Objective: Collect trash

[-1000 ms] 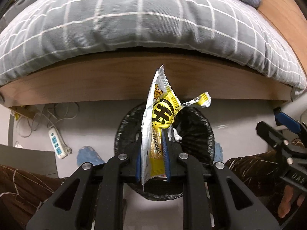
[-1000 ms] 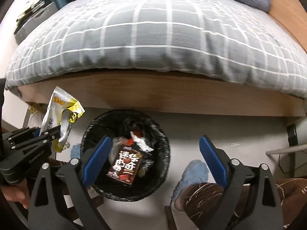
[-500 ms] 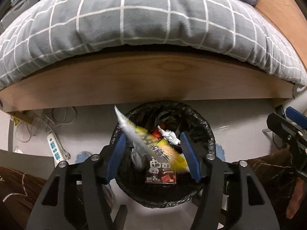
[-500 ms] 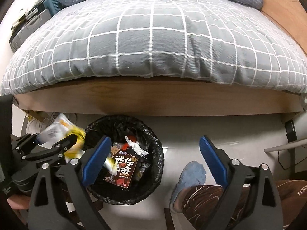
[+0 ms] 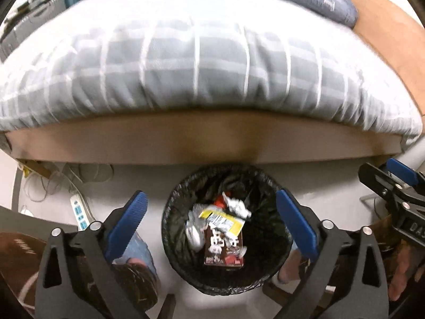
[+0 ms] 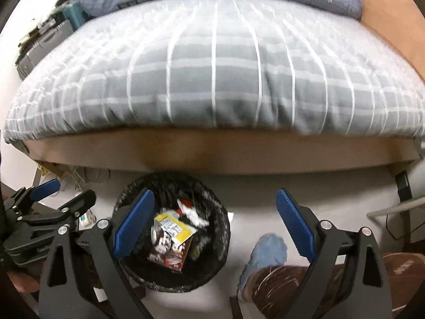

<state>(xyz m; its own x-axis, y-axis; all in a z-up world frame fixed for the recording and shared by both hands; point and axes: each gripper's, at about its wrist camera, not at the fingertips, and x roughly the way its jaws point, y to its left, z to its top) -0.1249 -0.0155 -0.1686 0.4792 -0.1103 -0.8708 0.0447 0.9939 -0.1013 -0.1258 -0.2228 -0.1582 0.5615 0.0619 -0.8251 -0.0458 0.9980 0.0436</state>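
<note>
Low in the frame, the left gripper [image 5: 209, 216] is opening empty above the bin [image 5: 276, 271], where the yellow wrapper [image 5: 221, 220] lies, while the right gripper [image 6: 213, 219] stands wide and empty.

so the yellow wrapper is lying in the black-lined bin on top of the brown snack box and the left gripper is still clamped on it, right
Not quite. The yellow wrapper does lie in the bin on top of the brown snack box, but the left gripper is not clamped on it: in the left wrist view its jaws are opening, wide apart, with nothing pressed between the pads.
</note>
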